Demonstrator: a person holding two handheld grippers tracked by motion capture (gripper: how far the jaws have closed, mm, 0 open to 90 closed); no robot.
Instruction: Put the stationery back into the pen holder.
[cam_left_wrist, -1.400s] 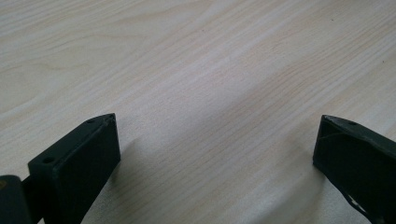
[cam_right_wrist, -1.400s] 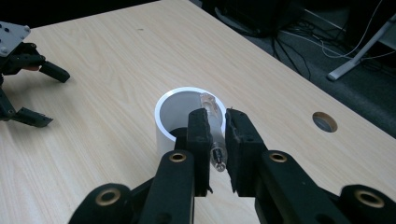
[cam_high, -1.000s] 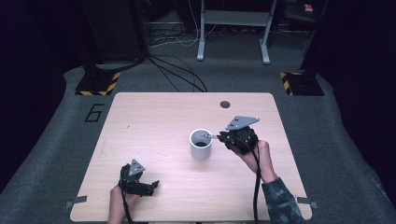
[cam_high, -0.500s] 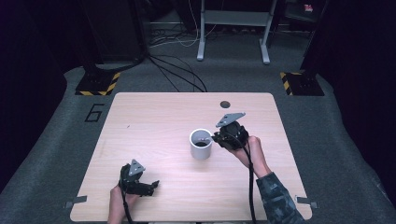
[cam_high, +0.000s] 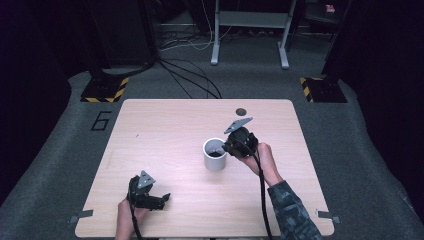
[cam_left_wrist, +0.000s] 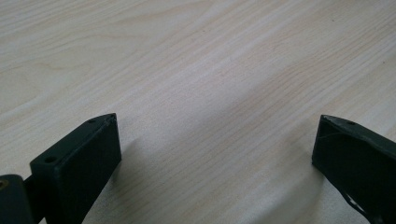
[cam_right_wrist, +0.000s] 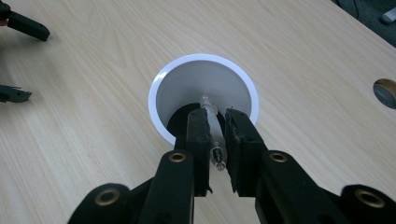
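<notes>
The right gripper (cam_right_wrist: 215, 135) is clamped on a thin clear rod (cam_right_wrist: 212, 126), holding its far end inside the white cup (cam_right_wrist: 161, 93) over the dark contents. The cup stands upright near the middle of the table (cam_high: 165, 125). The left gripper (cam_left_wrist: 215, 140) rests low at the table's near edge, well apart from the cup, its jaws spread wide with nothing between them.

A dark "6" on the grey floor mat (cam_high: 102, 120)
</notes>
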